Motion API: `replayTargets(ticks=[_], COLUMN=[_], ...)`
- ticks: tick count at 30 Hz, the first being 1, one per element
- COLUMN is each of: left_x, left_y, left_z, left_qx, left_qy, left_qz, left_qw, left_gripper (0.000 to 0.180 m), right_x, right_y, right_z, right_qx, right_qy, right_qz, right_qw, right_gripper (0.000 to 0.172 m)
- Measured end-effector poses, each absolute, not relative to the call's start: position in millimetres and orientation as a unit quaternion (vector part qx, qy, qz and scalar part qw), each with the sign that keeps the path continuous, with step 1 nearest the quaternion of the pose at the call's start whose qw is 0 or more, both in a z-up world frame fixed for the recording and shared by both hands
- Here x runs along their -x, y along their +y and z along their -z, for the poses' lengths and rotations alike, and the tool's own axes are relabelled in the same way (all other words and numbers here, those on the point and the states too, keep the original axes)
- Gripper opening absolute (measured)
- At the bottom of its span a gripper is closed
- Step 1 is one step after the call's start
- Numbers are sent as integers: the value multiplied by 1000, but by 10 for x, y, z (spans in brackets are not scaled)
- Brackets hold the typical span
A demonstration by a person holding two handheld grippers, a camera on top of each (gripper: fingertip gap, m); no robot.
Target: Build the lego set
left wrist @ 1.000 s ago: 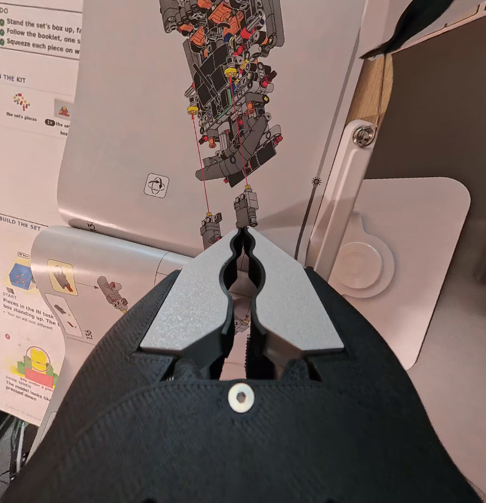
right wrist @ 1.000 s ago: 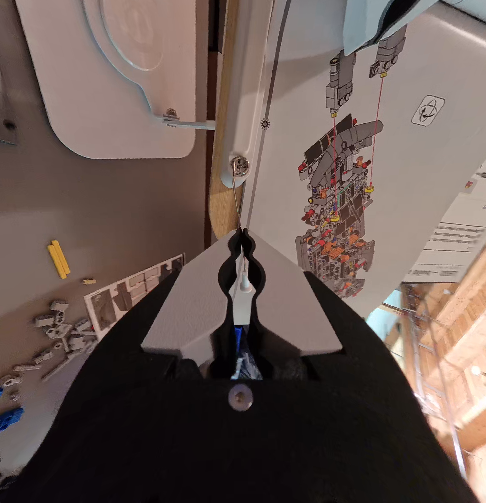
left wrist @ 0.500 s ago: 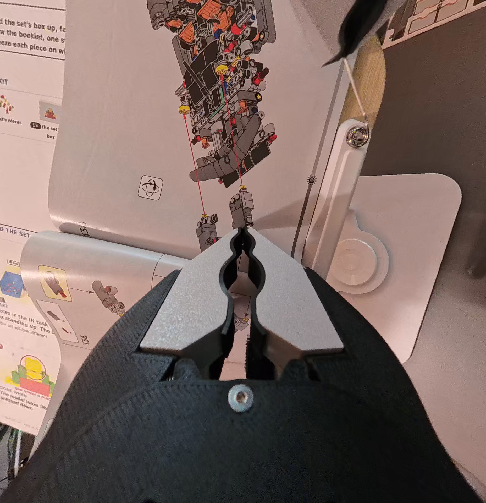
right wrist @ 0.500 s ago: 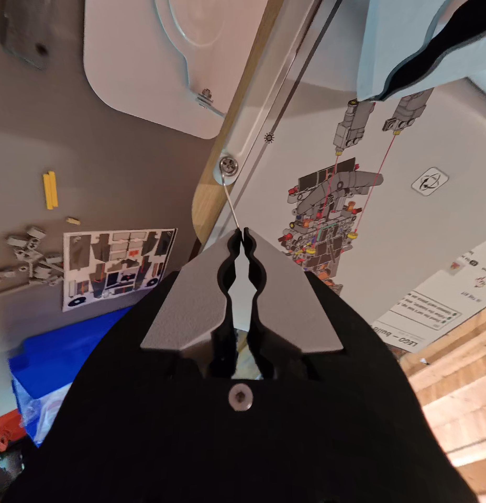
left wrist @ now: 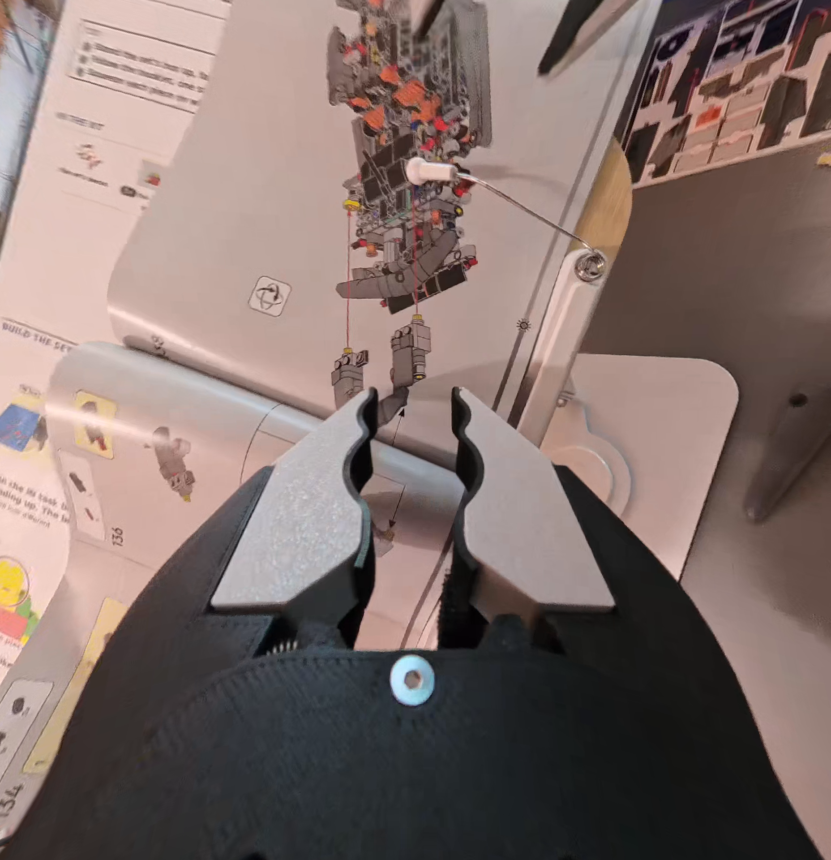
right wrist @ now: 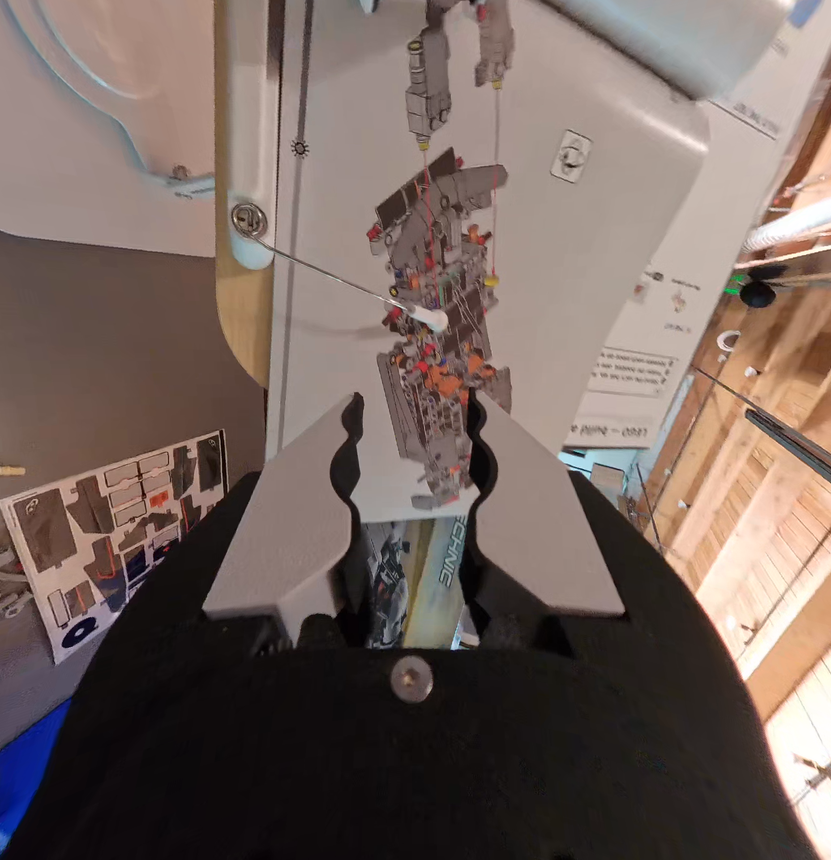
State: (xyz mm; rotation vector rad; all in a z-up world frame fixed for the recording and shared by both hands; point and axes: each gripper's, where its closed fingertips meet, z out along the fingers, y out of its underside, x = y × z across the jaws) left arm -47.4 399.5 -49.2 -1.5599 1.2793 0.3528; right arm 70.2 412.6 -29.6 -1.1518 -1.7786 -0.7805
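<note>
Both grippers have opened since the earlier frames, where each pair of jaws was pinched shut; the thin wire page-holder arm, then near the right gripper's tips, now lies free across the open page.

Left gripper (left wrist: 411,395): jaws parted to a moderate gap, nothing between the pads. It hovers over the near edge of the instruction booklet (left wrist: 246,223), just above the curled lower pages (left wrist: 181,409). The wire arm (left wrist: 520,209) runs from a screw pivot (left wrist: 589,268) at the right, on the white book stand (left wrist: 637,419), leftward to a white tip (left wrist: 427,171) resting on the printed model diagram.

Right gripper (right wrist: 413,400): jaws wider apart, also bare. It faces the same booklet (right wrist: 567,223) from the opposite side; the wire arm (right wrist: 330,274) with its white tip (right wrist: 430,319) lies just beyond the fingertips, not touching them.

Sticker sheet (right wrist: 111,526) lies on the grey table (right wrist: 102,349) to the left. A printed task sheet (left wrist: 27,465) sits under the booklet at left.
</note>
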Motion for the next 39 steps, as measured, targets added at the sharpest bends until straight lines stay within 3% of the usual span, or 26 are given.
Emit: replayTargets(ticks=[6, 9, 11, 13, 17, 21, 23, 27, 35, 39], left_x=[583, 612, 611, 636, 720, 761, 809, 870, 938, 1036], left_y=[3474, 2954, 2554, 2186, 1617, 1186, 1030, 727, 337, 305], left_z=[214, 223, 242, 351, 654, 1071, 1241, 1544, 2045, 2282], left_qx=[643, 632, 606, 584, 559, 550, 556, 571, 617, 635], left_qy=[507, 532, 552, 576, 611, 664, 676, 693, 689, 684], left_qz=[-91, -83, -86, -105, -147, -147, -139, -87, 25, 10], left_qw=[567, 558, 566, 563, 540, 484, 464, 431, 380, 357], left_gripper=[38, 39, 24, 13, 13, 14, 14, 19, 49, 51], right_x=[-875, -882, -859, -822, -730, -706, -765, -857, -624, -368], right_y=[3431, 2941, 2613, 2306, 1769, 1339, 1216, 934, 590, 523], right_z=[164, 211, 286, 418, 786, 1039, 1164, 1589, 2047, 2054], right_qx=[482, 464, 449, 445, 460, 495, 526, 593, 584, 570], right_qy=[-687, -690, -693, -699, -718, -717, -705, -690, -708, -711], right_qz=[276, 253, 240, 220, 149, 43, -1, -93, -124, -157], right_qw=[469, 495, 510, 515, 501, 489, 476, 404, 377, 379], right_gripper=[41, 51, 53, 52, 49, 29, 28, 60, 52, 57])
